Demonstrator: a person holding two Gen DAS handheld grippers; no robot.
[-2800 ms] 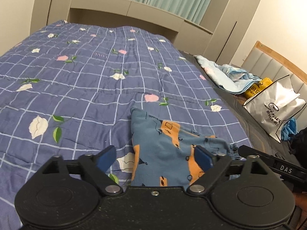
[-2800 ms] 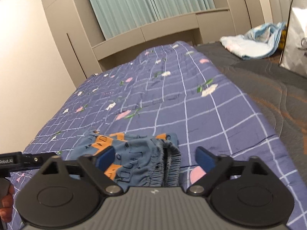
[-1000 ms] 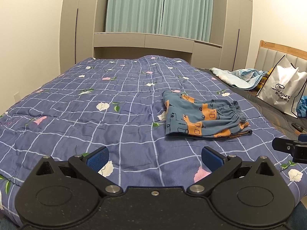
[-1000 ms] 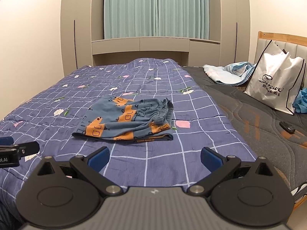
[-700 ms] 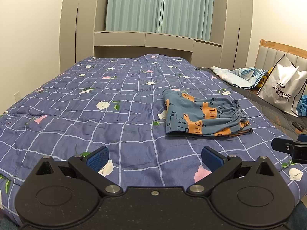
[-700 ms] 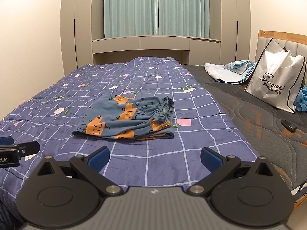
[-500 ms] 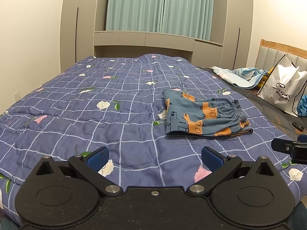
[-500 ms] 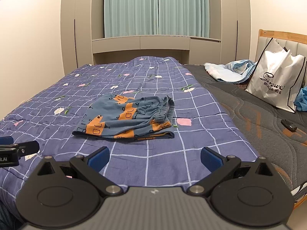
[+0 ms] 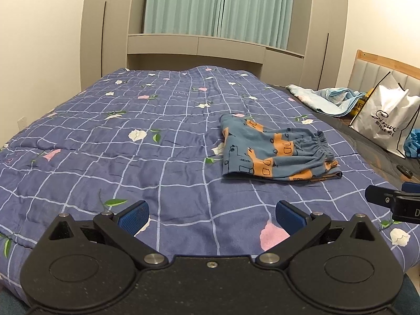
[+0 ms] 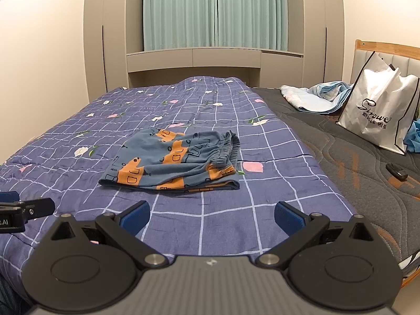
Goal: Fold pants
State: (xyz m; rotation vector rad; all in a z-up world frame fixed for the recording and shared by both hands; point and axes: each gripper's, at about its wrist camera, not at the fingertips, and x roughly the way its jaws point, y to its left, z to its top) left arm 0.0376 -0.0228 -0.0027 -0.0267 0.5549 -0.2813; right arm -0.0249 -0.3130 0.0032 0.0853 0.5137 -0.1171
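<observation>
Nearest, the left gripper [image 9: 211,216] and the right gripper [image 10: 211,216] hang over the near edge of the bed, each with its jaws spread wide and holding nothing. Under them lies the blue checked quilt [image 9: 110,141] with flowers. Farther on, well apart from both grippers, the pants [image 10: 174,164] lie folded flat on the quilt, waistband toward the right. Beyond, a white shopping bag [image 10: 380,116] stands on the grey mattress [image 10: 349,162].
</observation>
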